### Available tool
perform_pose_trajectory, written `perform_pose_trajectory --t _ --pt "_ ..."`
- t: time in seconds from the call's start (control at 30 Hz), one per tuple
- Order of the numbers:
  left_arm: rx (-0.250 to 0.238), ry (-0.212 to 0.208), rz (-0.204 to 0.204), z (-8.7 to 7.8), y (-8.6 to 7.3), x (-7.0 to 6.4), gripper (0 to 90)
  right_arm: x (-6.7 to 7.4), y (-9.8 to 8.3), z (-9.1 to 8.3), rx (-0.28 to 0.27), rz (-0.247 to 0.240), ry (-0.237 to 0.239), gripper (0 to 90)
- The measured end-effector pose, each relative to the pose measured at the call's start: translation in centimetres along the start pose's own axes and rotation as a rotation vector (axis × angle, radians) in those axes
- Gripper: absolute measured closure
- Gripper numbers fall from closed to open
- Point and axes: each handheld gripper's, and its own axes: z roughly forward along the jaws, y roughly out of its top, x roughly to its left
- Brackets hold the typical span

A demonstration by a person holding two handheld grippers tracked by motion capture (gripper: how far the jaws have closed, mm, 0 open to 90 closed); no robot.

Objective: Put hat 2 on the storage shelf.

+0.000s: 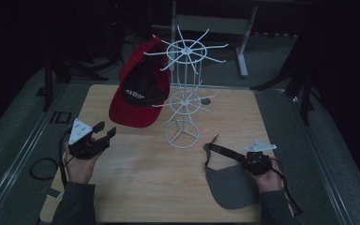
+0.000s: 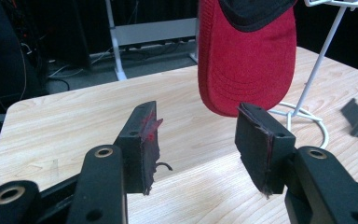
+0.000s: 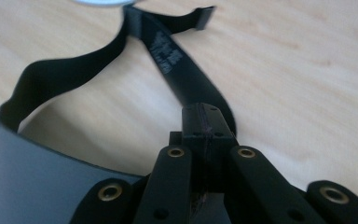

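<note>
My right gripper (image 1: 244,157) sits near the table's (image 1: 136,187) right edge, toward the near right corner; its jaws are pressed together on the band of the visor (image 1: 229,185), pinching that black strap where it leaves the grey brim; the brim lies flat on the table just left of my right hand, close to the near edge; the strap's free end (image 3: 200,16) curls toward the rack (image 1: 183,89) base. My left gripper (image 1: 104,133) hovers near the left edge, jaws spread, nothing between the pads (image 2: 144,140); bare wood lies ahead of it up to the red cap (image 1: 138,91). The cap hangs from the rack toward the far left corner; the rack stands at table centre. Open wood runs along the near edge between my two hands.
</note>
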Motion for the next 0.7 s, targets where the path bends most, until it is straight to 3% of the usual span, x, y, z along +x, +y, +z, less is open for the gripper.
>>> perform_pose_trajectory --t 0.13,0.27,0.7 --pt "-0.002 0.001 -0.012 0.0 -0.1 0.1 49.9 0.1 -1.1 -1.0 0.034 -0.009 0.009 89.9" --pt "0.000 -0.003 -0.010 0.1 0.0 0.0 49.9 0.1 -1.2 -1.3 0.026 -0.009 0.019 89.5" --pt "-0.001 -0.009 -0.018 0.0 -0.1 0.2 49.9 -0.2 2.8 1.7 -0.010 -0.074 0.065 83.0"
